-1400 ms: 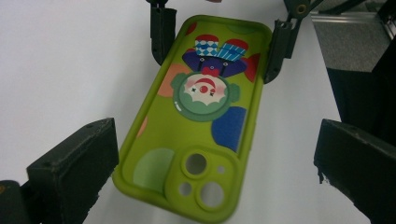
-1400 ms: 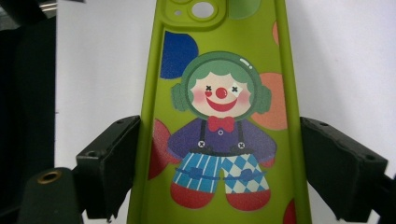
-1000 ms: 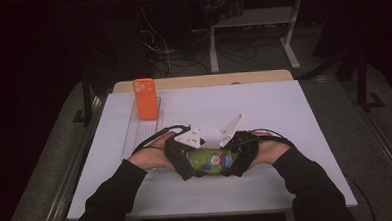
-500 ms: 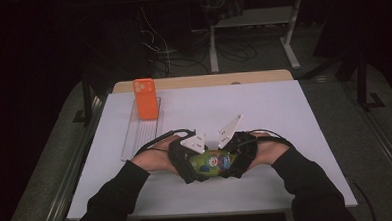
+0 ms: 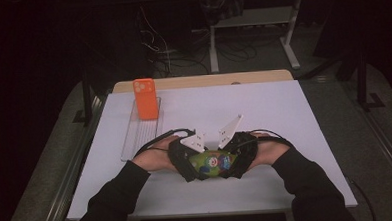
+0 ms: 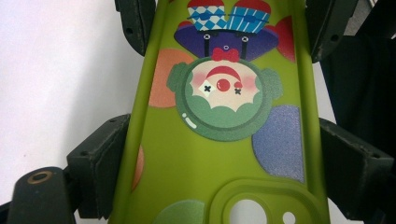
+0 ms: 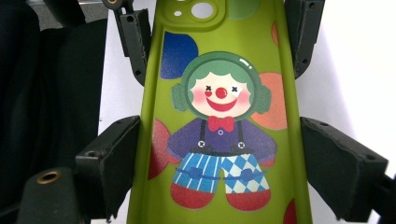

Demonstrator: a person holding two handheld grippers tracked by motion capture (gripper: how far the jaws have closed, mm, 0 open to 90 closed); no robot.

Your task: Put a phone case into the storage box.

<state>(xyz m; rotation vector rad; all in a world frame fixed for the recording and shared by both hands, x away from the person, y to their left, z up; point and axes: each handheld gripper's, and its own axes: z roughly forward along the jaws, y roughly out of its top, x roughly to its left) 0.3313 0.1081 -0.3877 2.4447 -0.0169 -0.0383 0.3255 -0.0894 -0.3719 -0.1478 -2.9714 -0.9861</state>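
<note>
Both grippers, left (image 5: pixel 198 158) and right (image 5: pixel 226 156), clamp the green clown phone case (image 5: pixel 212 163) between them near the table's (image 5: pixel 284 116) front edge, probably readying it for the orange phone (image 5: pixel 146 98), which calls for carrying it over.

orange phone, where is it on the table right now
In the high view the orange phone stands at the far left of the white table, on the far end of a clear tray, well beyond both hands.
</note>
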